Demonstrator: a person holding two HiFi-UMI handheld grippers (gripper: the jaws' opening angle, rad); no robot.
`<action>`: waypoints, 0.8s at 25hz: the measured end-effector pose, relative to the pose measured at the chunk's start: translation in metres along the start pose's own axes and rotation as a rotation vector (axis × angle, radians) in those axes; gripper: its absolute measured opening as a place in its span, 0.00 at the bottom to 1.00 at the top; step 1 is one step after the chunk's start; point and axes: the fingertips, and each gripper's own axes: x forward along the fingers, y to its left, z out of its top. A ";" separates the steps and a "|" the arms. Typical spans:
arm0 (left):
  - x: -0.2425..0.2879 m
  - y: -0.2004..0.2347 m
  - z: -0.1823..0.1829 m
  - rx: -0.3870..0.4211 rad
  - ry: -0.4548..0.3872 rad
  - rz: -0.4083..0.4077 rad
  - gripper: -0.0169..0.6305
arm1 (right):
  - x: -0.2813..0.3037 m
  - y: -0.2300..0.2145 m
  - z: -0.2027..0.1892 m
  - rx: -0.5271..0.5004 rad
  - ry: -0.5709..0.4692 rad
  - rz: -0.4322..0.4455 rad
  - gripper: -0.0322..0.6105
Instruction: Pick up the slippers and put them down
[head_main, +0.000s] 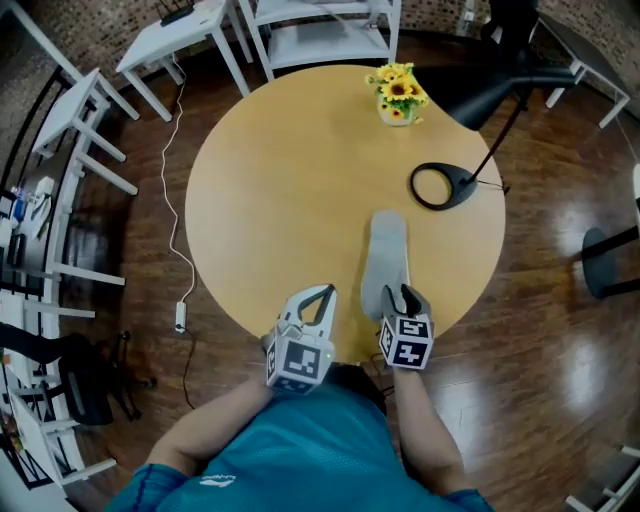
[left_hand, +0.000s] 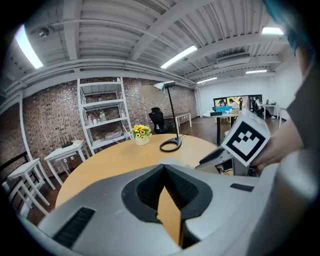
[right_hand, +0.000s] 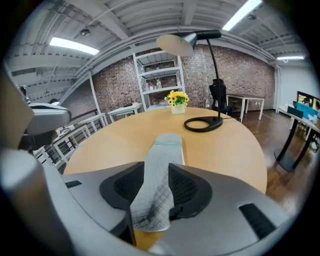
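One grey quilted slipper (head_main: 386, 252) lies flat on the round wooden table (head_main: 280, 180), its toe pointing away from me. My right gripper (head_main: 403, 297) stands at the heel end, near the table's front edge. In the right gripper view the heel of the slipper (right_hand: 159, 175) sits between the jaws of the right gripper (right_hand: 156, 172), which stand apart and do not pinch it. My left gripper (head_main: 322, 292) hovers to the left of the slipper over the table's edge. Its fingertips meet, with nothing in the left gripper (left_hand: 164, 167). I see no second slipper.
A pot of yellow flowers (head_main: 398, 95) stands at the table's far side, with a black lamp's ring base (head_main: 443, 185) to the right of the slipper. White shelves (head_main: 320, 30) and white side tables (head_main: 70, 130) stand beyond, and a cable (head_main: 180, 240) trails on the floor at left.
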 end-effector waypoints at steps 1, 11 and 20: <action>-0.002 0.001 -0.004 0.003 0.014 -0.001 0.03 | 0.006 0.000 -0.008 0.003 0.027 -0.002 0.33; -0.011 -0.001 -0.006 -0.001 0.023 0.016 0.04 | 0.025 0.009 -0.038 0.008 0.145 0.044 0.27; -0.014 0.004 -0.016 -0.052 0.016 0.052 0.04 | 0.006 0.025 -0.018 -0.013 0.045 0.098 0.08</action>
